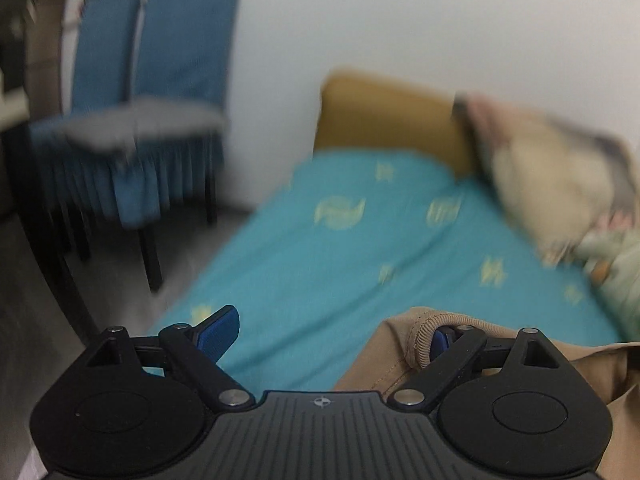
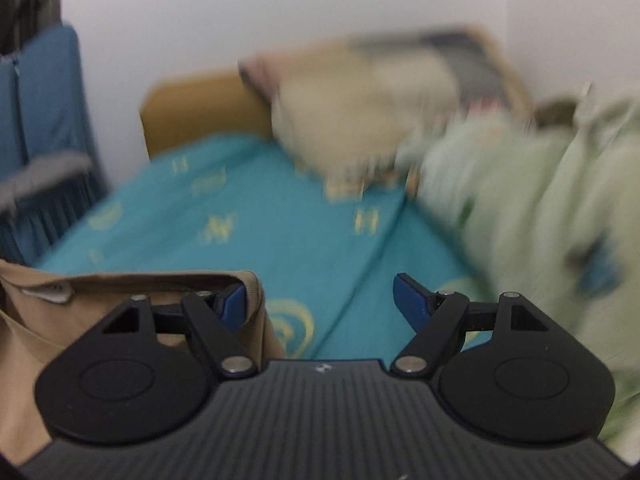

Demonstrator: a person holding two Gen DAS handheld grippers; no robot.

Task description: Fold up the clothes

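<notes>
Mara: Risk came first, she said. The tan knit garment with the ribbed collar (image 1: 404,356) lay at the near end of the bed, on the teal bedsheet with pale yellow motifs (image 1: 340,264), and it was draped over a single finger of each tool. Neither tool had a pinch on it.

Tomas: He agreed. The left tool (image 1: 334,338) stood wide open, its right finger tucked under the ribbed collar and its left finger bare over the sheet. The right tool (image 2: 320,304) also stood wide open, its left finger under the cloth's edge, its right finger clear.

Mara: With the cloth only hooked, she judged, a quick lift could let the collar slide off a finger, and the garment would drop in a heap. One side might slip before the other, and the fold line would come out skewed.

Tomas: He added that both views were badly smeared, so he could not tell how flat the rest of the garment lay.

Mara: Around it, she noted a rumpled pale green quilt (image 2: 528,208) crowding the bed's right side, with a beige pillow (image 2: 368,116) against the mustard headboard (image 1: 380,116).

Tomas: The quilt, he thought, left less open sheet for spreading. The blue-covered chair (image 1: 152,80) beside the bed stood well apart and blocked nothing.
</notes>
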